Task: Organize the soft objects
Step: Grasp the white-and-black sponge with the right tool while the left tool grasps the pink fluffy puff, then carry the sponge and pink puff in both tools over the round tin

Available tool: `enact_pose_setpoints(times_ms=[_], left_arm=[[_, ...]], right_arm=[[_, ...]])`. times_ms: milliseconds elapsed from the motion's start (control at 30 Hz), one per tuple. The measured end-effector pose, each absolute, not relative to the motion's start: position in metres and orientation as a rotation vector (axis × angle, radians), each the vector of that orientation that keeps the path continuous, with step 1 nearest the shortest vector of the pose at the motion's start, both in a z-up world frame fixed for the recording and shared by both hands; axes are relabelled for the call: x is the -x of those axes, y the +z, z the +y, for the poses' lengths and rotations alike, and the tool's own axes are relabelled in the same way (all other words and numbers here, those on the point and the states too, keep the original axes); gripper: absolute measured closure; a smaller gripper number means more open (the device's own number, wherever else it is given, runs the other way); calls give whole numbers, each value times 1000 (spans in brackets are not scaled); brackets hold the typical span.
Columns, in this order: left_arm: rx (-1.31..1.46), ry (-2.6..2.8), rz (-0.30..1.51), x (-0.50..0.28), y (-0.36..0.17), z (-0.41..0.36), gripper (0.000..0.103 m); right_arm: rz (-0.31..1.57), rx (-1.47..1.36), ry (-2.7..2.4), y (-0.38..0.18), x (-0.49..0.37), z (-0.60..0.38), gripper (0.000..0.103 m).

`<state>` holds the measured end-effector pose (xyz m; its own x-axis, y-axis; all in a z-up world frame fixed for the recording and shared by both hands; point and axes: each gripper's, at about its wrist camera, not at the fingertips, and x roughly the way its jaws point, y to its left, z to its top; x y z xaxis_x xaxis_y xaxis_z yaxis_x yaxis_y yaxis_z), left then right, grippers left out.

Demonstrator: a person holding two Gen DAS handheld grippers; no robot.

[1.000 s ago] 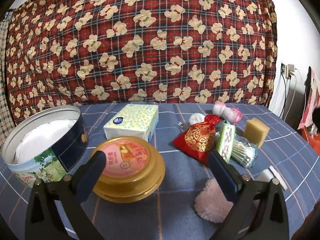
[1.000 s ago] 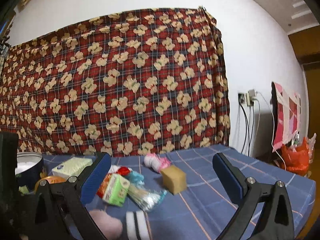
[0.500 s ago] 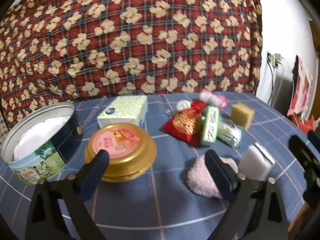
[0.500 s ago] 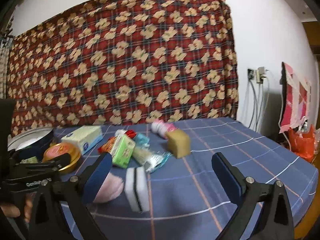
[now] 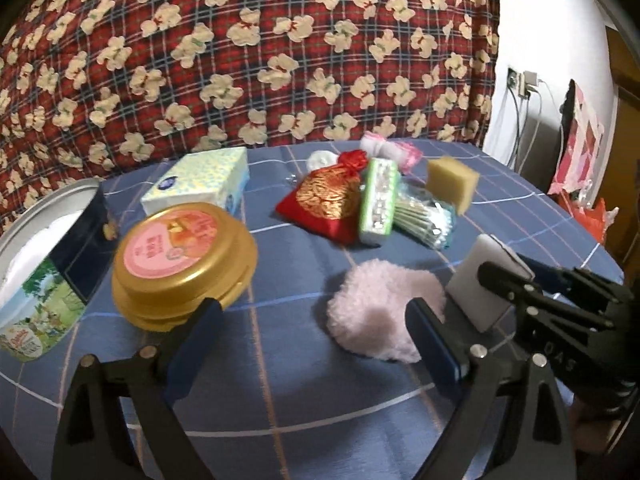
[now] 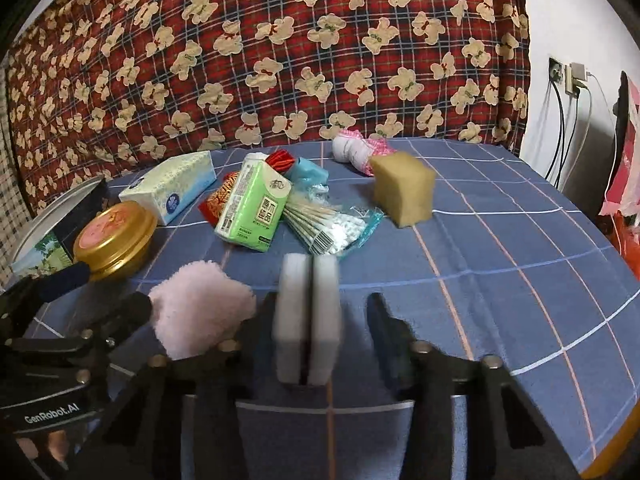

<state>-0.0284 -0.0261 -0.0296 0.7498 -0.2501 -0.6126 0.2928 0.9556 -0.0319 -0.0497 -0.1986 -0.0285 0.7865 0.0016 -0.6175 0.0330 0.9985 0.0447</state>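
left claw (image 5: 312, 342): matte black plastic frame, two splayed arms that looked like A-shaped brackets, each with a long dark blue pad on the inner face.
left claw hardware: small round silver screw heads sat at the joints, one on each arm near the pad base.
left claw marking: from the right wrist view its side read "GenRobot.AI" in white letters.
right claw (image 6: 320, 328): same black build, blue-padded fingers (image 6: 382, 330), silver bolts on top of each arm, a pale metal strip across the base.
right claw marking: white letters "DAS" on the black body in the left wrist view.
skin: a bit of fingertip showed under the left claw, bottom left corner of the right wrist view.
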Motion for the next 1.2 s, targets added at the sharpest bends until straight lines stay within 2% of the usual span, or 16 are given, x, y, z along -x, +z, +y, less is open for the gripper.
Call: enact_pose_setpoints(times_ms=[333,400,533,700,933,1000,1033,1200], left_arm=[[-130,-376,745,11,-37,-58,8],[-114,-399,789,4,-41,-62,12],[-90,-434,867,-4,-53,-69,27],[-103,-439,878,-1,-56,-77,34],[-32,-479,870,-2,-54,-69,59],[-38,-488,858,1,-53,-69,60],[-36,-491,848,2,-51,-68,64],[-2,-520,737,15,-24,-50,64]], right_arm=[[597,-155,1,-16,67,-222,74],[568,-158,-11,-11,73,-226,74],[541,-150,-18,-7,76,-227,74],[553,-180,-14,-13,74,-230,73],[543,-205,-23,-13,78,-233,74],[535,-206,-25,-9,80,-233,73],[531,-203,-27,-8,81,-232,74],[497,-183,-31,4,84,-226,74]])
